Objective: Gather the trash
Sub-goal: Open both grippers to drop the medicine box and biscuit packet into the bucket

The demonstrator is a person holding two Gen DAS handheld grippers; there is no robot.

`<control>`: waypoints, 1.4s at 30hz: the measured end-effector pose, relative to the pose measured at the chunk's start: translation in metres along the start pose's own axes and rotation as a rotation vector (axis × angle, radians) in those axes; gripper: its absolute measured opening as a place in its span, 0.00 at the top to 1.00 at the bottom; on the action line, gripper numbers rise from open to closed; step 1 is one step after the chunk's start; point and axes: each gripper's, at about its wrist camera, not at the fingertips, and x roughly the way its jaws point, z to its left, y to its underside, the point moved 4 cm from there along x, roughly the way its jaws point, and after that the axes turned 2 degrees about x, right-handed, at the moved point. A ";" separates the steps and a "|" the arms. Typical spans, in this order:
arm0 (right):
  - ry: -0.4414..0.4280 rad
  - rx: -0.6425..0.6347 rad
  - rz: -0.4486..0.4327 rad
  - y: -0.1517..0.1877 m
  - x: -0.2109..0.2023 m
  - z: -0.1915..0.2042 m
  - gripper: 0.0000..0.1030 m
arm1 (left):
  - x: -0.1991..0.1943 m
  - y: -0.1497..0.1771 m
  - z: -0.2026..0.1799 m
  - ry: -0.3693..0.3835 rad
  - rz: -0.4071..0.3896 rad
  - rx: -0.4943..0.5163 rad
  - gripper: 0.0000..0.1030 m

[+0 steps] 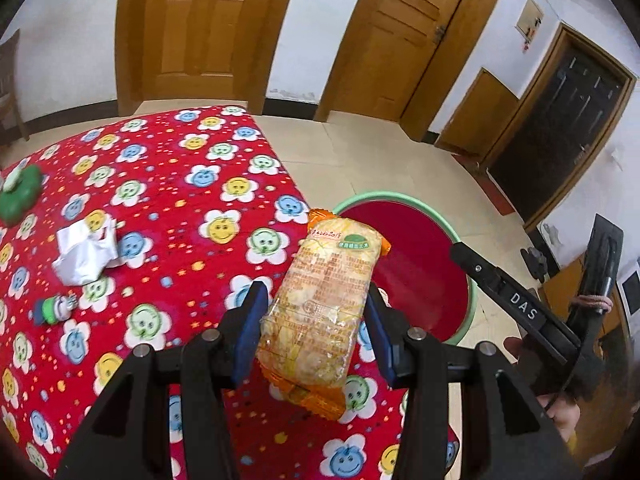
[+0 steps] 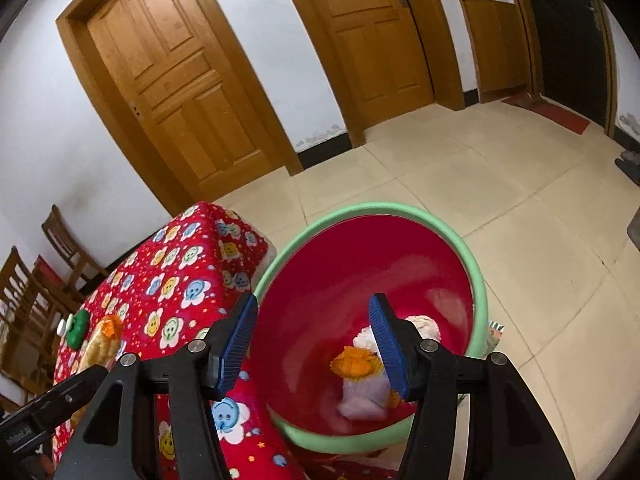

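My left gripper (image 1: 316, 292) is shut on an orange snack packet (image 1: 324, 300), its blue pads pressing both sides, above the table's right edge. The same packet (image 2: 102, 340) shows at the far left of the right wrist view. A red basin with a green rim (image 2: 478, 280) stands on the floor beside the table. My right gripper (image 2: 314, 300) hangs open over it with nothing between its pads. In the basin lie an orange wrapper (image 2: 354, 362), a pale blurred packet (image 2: 364, 398) and crumpled tissue (image 2: 424, 326). On the table remains a crumpled white paper (image 1: 86, 254).
The table wears a red cloth with smiley flowers (image 1: 180, 184). A green flower-shaped object (image 1: 20, 194) and a small green and blue item (image 1: 56, 308) lie at its left. Wooden doors (image 2: 176, 80) line the wall, chairs (image 2: 64, 244) stand far left, beige floor tiles (image 2: 500, 184) surround the basin.
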 end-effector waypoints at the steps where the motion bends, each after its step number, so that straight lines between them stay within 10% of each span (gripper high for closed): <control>1: 0.001 0.003 -0.001 0.000 -0.001 -0.002 0.42 | 0.003 -0.001 -0.003 0.003 0.003 0.009 0.53; 26: 0.043 0.108 -0.048 -0.010 -0.029 -0.052 0.42 | 0.061 -0.007 -0.072 0.055 0.053 0.190 0.52; 42: -0.010 0.073 -0.050 -0.009 -0.044 -0.028 0.42 | 0.012 -0.016 -0.021 -0.031 -0.022 0.048 0.51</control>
